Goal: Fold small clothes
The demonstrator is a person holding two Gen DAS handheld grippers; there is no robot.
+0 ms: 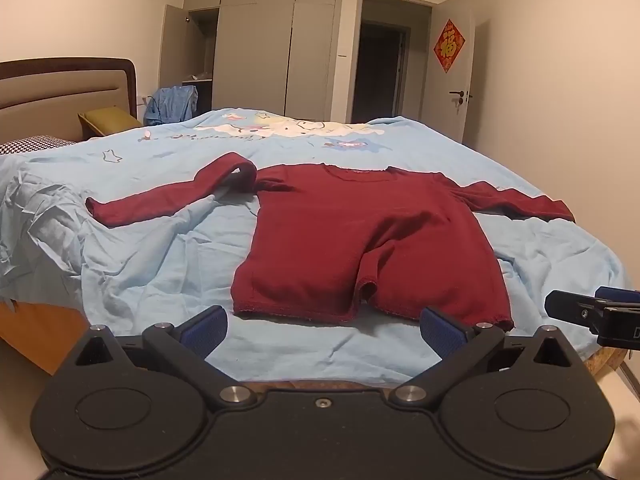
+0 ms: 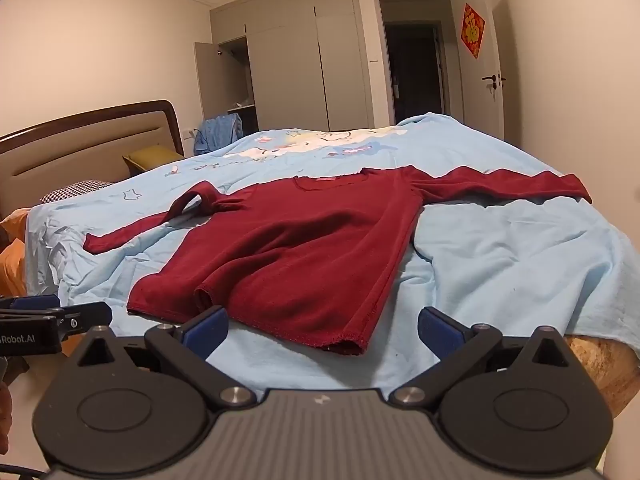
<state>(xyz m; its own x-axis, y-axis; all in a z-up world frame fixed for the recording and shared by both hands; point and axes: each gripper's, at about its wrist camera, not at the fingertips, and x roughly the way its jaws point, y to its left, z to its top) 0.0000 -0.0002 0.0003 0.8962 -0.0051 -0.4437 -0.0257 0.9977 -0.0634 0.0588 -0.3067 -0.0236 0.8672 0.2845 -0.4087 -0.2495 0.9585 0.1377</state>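
A dark red long-sleeved shirt [image 1: 360, 236] [image 2: 288, 252] lies spread face-up on a light blue bedsheet [image 1: 152, 256] [image 2: 500, 256], neck away from me and hem toward me. One sleeve runs left with a raised loop near the shoulder; the other stretches right. The hem has a small pucker at its middle. My left gripper [image 1: 322, 328] stands open just short of the hem, nothing between its blue pads. My right gripper [image 2: 322, 330] is also open near the hem's right corner, empty. Each gripper shows at the edge of the other's view.
A padded headboard [image 2: 80, 144] with pillows stands at the left. Behind the bed are a wardrobe [image 1: 276, 52] with one door ajar, a dark doorway and a white door [image 1: 450, 76] with a red decoration. The bed's front edge lies just under the grippers.
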